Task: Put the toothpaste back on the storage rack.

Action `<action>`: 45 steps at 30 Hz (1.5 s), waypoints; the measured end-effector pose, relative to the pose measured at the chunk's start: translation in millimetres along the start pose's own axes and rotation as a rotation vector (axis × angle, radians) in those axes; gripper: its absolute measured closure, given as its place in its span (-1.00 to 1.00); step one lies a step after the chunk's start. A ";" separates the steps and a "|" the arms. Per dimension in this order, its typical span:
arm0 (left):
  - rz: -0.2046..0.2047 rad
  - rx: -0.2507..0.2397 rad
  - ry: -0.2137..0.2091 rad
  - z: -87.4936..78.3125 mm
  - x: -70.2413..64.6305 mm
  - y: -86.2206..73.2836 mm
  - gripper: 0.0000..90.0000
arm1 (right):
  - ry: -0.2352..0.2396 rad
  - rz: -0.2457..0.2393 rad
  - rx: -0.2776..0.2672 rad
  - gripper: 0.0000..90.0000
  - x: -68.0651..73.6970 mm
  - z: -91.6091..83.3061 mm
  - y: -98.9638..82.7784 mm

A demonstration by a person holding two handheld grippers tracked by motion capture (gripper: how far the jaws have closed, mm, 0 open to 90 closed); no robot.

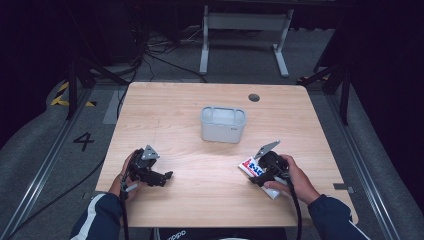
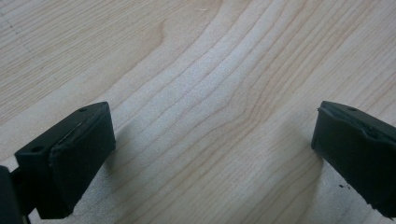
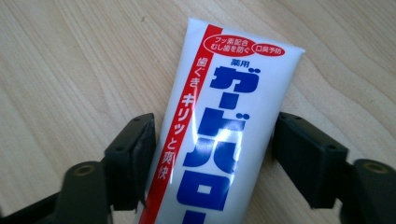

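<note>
A white toothpaste tube [image 3: 219,93] with a red stripe and blue Japanese lettering lies flat on the wooden table [image 1: 200,165], at the right front in the high view [image 1: 249,165]. My right gripper [image 1: 261,172] is down over it. In the right gripper view, the right gripper [image 3: 213,140] has both black jaws pressed against the tube's two long sides. My left gripper [image 1: 164,176] rests at the left front, held by a hand. In the left gripper view, the left gripper [image 2: 212,140] is open with its jaws wide apart over bare wood.
A light grey rectangular container [image 1: 223,125] stands open-topped near the table's middle, beyond both grippers. A small dark round cap [image 1: 254,97] is set in the table's far edge. Cables trail from both grippers toward the front edge.
</note>
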State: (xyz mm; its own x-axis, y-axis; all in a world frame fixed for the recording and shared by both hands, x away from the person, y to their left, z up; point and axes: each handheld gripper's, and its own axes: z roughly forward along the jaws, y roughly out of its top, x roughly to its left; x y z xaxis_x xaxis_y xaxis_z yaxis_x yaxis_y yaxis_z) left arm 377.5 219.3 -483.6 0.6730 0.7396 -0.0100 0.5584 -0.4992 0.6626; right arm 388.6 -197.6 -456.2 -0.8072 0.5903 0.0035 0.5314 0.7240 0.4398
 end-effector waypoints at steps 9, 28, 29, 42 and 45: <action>0.000 0.000 0.000 0.0 0.0 0.0 -1.00 | 0.019 -0.055 0.046 -0.04 4.3 -3.1 4.9; 0.002 -0.001 -0.001 -0.1 0.0 -0.1 -1.00 | 0.021 -0.071 -0.005 0.35 5.0 -11.0 1.9; 0.003 0.001 -0.003 -0.2 0.0 -0.2 -1.00 | 0.023 -0.067 -0.010 0.35 4.8 -11.8 1.5; 0.008 0.004 -0.008 -0.5 0.1 -0.4 -1.00 | 0.015 -0.049 -0.087 0.37 -3.2 -25.9 -3.9; 0.008 0.004 -0.008 -0.5 0.1 -0.5 -1.00 | 0.017 -0.048 -0.104 0.37 -4.3 -28.1 -4.9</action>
State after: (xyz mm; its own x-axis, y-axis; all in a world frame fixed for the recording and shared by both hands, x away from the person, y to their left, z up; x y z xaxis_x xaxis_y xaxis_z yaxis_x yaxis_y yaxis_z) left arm 377.0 219.8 -483.5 0.6815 0.7318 -0.0103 0.5545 -0.5071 0.6598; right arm 382.2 -213.8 -433.1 -0.8359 0.5489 -0.0047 0.4633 0.7101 0.5302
